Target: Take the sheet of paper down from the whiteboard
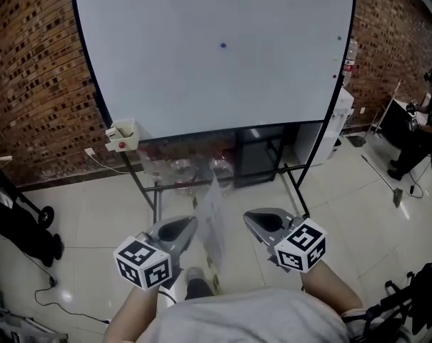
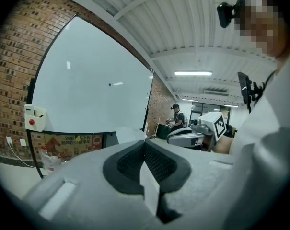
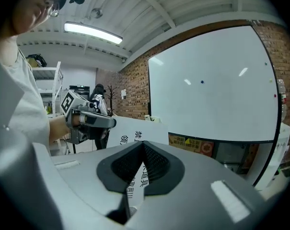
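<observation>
Head view, bottom edge: the person's shirt [image 1: 251,320], with both forearms reaching forward over the tiled floor [image 1: 80,206]. Just ahead of the shirt, the left gripper [image 1: 191,224] and the right gripper [image 1: 250,219] are side by side, each carrying its marker cube nearest the body. The paper [image 1: 214,224] hangs between them, seen almost edge-on, off the whiteboard [image 1: 216,84] and well in front of it.

Left gripper view: the jaws are closed together on one edge of the paper, and a white strip of it runs back between the pads.

Right gripper view: the jaws are likewise closed on the paper. Its printed face, with dark characters, passes between the pads and extends toward the left gripper, which pinches the far edge.

Background: the whiteboard stands on a dark metal frame against a brick wall [image 1: 30,84]. Its surface is bare except for a small dark magnet [image 1: 223,46] near the middle. A small white box [image 1: 121,134] with a red spot sits at its lower left corner. A person [image 1: 423,127] sits at the far right.
</observation>
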### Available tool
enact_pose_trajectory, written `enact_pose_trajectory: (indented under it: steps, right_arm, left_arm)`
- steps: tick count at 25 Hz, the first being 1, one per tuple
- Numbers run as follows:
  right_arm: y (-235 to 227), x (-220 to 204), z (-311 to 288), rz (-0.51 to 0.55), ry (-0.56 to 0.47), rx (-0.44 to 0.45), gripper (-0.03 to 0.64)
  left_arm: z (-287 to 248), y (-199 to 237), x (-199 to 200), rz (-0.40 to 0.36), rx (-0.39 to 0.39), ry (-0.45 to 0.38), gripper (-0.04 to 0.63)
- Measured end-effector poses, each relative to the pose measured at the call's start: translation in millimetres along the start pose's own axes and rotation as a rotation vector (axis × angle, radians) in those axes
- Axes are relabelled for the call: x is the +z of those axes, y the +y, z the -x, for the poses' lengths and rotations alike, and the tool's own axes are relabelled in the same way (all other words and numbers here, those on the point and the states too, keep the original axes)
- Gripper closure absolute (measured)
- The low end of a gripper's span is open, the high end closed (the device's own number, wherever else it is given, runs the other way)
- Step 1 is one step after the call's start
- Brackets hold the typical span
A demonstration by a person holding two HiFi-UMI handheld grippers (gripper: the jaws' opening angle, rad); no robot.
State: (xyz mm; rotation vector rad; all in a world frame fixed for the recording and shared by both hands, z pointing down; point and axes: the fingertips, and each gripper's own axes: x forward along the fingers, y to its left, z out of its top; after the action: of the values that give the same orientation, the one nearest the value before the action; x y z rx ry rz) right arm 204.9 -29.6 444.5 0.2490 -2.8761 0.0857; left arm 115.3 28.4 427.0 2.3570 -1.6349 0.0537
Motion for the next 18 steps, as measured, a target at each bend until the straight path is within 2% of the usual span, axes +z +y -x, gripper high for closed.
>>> enact_pose_trajectory:
  steps: [3,9,14,18]
  right_arm:
    - [14.4,3.2,21.4,0.034,-0.01,-0.01,0.615]
    - [31.3,1.4,44.9,0.002,-0.036,-0.016,0.615]
    - [37.8,2.2,45.6,-0.007,-0.05,-0.026,0.615]
    - [38.5,7.3,46.3,0.034,-0.041,-0.027,0.617]
  left_arm:
    - [14.8,-20.8,3.2,-0.001,0.014,-0.015,0.594]
    - [27.3,-41.8,-2.9,-0.004,0.015,-0.019,0.594]
    - [34.8,-41.6,-3.6,-0.003,0.015,-0.026,0.594]
    - [34.7,-44.9,3.1,-0.019,0.014,-0.028,0.594]
